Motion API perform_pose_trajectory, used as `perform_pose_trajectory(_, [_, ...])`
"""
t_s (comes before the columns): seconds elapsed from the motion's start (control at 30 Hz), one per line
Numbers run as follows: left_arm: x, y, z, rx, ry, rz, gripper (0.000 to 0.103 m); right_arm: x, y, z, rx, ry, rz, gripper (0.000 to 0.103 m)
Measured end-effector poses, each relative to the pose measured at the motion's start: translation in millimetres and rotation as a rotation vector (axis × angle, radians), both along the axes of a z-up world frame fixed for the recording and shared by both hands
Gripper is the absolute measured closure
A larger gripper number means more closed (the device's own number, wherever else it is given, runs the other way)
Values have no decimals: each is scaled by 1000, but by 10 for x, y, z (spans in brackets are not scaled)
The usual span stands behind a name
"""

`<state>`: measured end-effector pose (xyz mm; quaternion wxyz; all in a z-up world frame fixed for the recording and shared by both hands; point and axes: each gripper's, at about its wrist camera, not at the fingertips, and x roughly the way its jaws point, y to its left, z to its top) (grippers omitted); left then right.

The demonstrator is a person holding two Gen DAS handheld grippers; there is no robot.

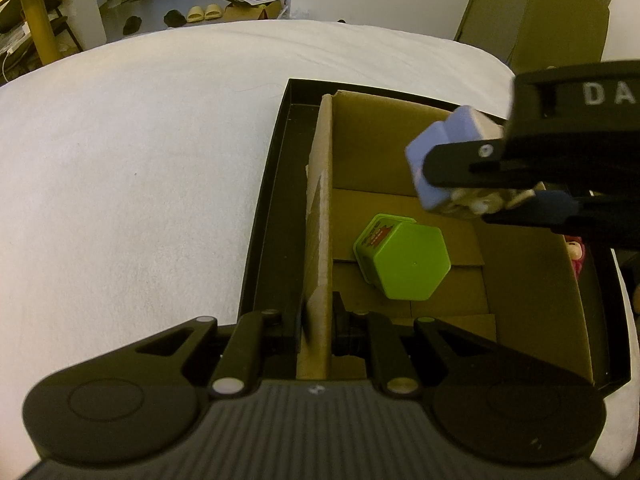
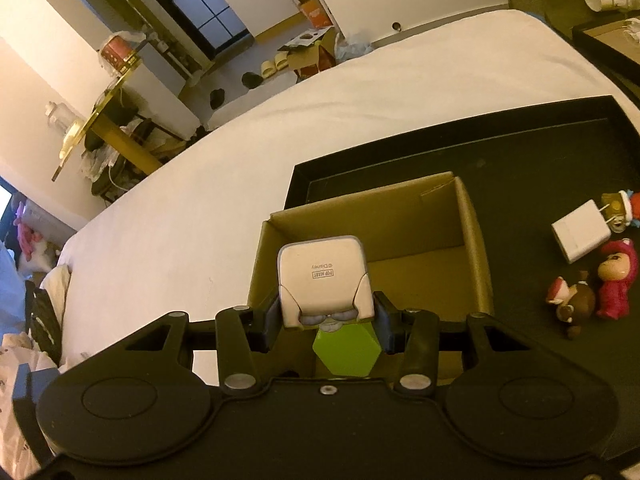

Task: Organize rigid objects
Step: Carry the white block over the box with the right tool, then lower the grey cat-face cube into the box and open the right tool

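The toy figure (image 2: 323, 276) is hanging over the cardboard box (image 2: 472, 216), and we are holding it tight in our right gripper (image 2: 326, 320) fingers. Our left gripper (image 1: 318, 320) fingers are pinching the box's wall. A green container (image 1: 404, 264) is lying inside.

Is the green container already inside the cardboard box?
Yes, the green container lies tipped on the floor of the cardboard box.
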<state>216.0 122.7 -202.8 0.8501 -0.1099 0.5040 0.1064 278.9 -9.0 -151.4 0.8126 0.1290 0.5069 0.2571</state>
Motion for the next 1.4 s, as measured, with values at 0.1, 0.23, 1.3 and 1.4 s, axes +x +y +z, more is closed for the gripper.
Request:
perform_pose_trajectory(0.1, [1,0,2,0,0,1,91,-9,13,-32,-5,6,5,57])
perform_pose_trajectory(0.23, [-3,3,2,-1,-1,1,91,-9,10,-71,-13,17,1,57])
perform_pose_trajectory(1.3, [-2,8,-8,-5,-3,1,91,-66,-273,109,9,-23,-13,54])
perform_pose_trajectory(1.4, [-4,14,-9,-4,-3,1,91,-67,-362,135,5,-28,-22,54])
